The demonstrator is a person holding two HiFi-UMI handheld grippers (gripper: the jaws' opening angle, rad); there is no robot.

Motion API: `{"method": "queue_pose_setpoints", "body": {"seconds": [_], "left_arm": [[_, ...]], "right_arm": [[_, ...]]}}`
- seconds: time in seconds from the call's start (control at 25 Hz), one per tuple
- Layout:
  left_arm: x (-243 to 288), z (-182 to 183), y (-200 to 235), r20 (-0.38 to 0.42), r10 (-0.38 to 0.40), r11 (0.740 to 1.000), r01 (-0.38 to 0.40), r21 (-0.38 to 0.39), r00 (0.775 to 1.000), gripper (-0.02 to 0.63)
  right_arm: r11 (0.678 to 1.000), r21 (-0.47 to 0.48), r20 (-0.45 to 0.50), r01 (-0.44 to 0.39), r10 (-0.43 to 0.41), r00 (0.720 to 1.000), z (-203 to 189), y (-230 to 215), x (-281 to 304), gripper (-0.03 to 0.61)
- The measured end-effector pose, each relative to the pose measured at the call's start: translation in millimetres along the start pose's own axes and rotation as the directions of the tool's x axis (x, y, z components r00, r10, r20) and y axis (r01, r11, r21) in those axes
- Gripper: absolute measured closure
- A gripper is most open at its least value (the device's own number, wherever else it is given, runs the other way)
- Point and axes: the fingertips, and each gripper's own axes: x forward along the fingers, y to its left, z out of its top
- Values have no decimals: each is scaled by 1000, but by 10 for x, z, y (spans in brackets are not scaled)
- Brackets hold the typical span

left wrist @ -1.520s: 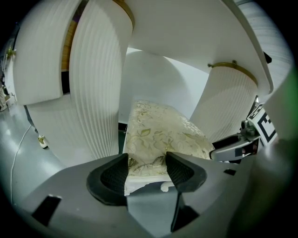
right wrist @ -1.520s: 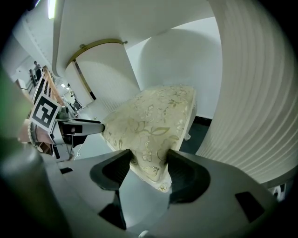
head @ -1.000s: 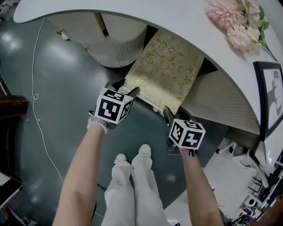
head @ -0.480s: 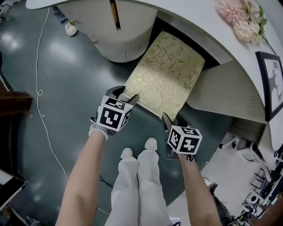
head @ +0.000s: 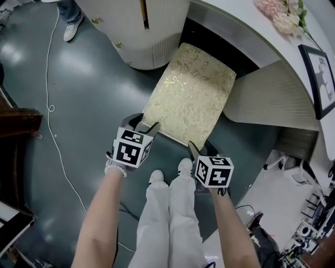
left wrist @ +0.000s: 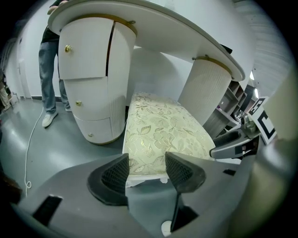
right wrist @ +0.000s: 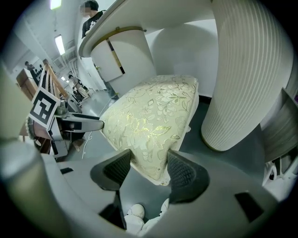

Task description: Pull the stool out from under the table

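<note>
left gripper (head: 148, 123), right gripper (head: 200, 148) — gripping stool (head: 191, 94)

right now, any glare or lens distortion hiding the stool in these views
Head view: sharp, evenly lit, only soft sheen on the floor; stool clear. Left gripper view: strong fisheye, dark corners, table edge bowed. Right gripper view: same curving, ceiling light blown out.

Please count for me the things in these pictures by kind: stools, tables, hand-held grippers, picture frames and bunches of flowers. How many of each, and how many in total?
stool: 1
table: 1
grippers (left gripper, right gripper): 2
picture frame: 1
bunch of flowers: 1
Total: 6
</note>
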Motion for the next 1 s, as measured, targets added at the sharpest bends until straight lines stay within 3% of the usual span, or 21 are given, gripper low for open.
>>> {"method": "queue_pose_setpoints", "body": {"seconds": [0.64,1.0], "left_arm": [[-667,-942,-100,-56,43,996,-48,-78,997,353],[-1046,-1508,-206,-139,42,993,-56,-104,989,356]], "right_arm": [[998,-58,-91,-19,14,996,-829,540,-282,313],[997,-69,-176,-40,27,984,-1379,842,-479,313]]}}
